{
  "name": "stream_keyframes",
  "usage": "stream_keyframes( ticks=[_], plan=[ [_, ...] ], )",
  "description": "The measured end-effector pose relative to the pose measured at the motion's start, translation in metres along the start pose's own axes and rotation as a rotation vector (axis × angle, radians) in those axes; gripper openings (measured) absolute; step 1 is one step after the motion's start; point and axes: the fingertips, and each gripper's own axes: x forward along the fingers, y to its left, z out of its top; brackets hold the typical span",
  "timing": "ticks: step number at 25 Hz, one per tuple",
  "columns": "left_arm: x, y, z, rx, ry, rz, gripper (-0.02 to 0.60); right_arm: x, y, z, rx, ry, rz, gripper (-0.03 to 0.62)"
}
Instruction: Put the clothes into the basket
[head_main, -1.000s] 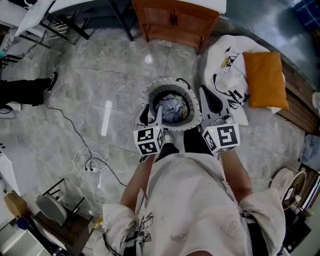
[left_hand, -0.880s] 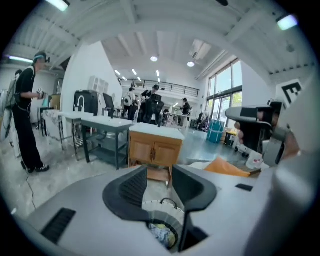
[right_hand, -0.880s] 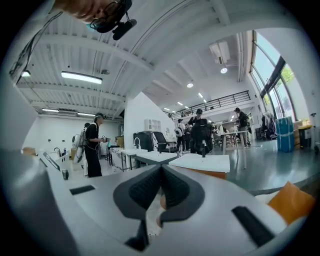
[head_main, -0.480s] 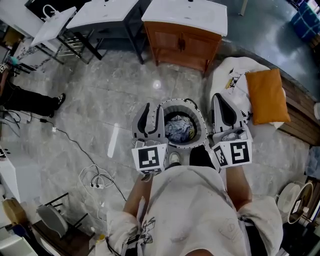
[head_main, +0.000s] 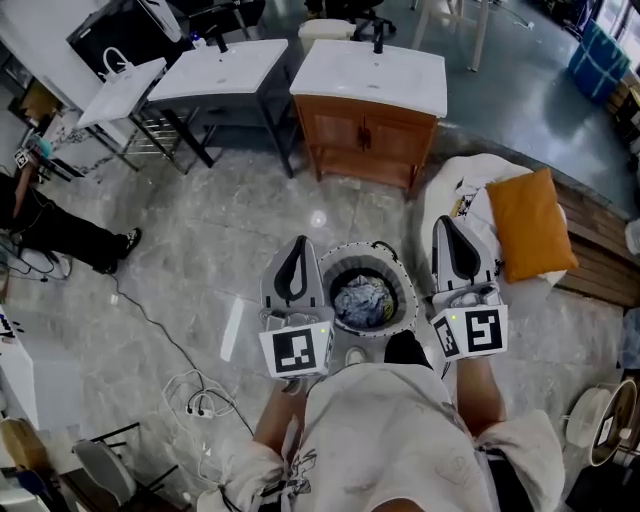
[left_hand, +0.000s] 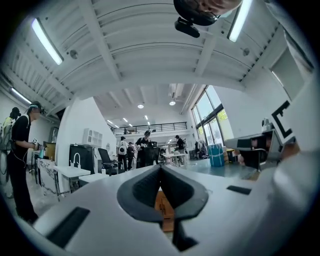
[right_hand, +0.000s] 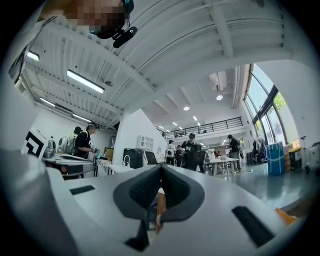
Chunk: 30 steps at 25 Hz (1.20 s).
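In the head view a round white basket (head_main: 404, 281) stands on the grey floor at my feet, with crumpled blue-and-white clothes (head_main: 363, 298) inside it. My left gripper (head_main: 297, 242) is held level to the left of the basket; its jaws have just been closing and stand shut with nothing between them. My right gripper (head_main: 447, 224) is held level to the right of the basket, also shut and empty. Both gripper views look out across the room, with the left gripper (left_hand: 160, 168) and the right gripper (right_hand: 161, 167) showing their pads pressed together.
A wooden cabinet (head_main: 365, 140) with a white sink top stands beyond the basket. On a bench at the right lie a white printed garment (head_main: 468, 190) and an orange pillow (head_main: 527, 225). A cable (head_main: 196, 402) coils on the floor; a person's legs (head_main: 60, 235) reach in at the left.
Both grippers have risen from just above the basket and now point level. The left jaws have gone from open to shut, empty. The head view has tilted up, showing more of the room.
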Motion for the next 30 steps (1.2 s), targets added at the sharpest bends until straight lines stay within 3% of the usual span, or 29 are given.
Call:
stream_keyframes(
  ticks=[16, 30],
  plan=[
    [0.001, -0.01, 0.027, -0.019, -0.006, -0.032, 0.003, -0.003, -0.009, 0.018, -0.035, -0.018, -0.002, -0.012],
    [0.021, -0.025, 0.022, -0.033, 0.004, -0.031, 0.003, 0.004, -0.031, 0.01, -0.039, 0.001, 0.0, -0.012]
  ],
)
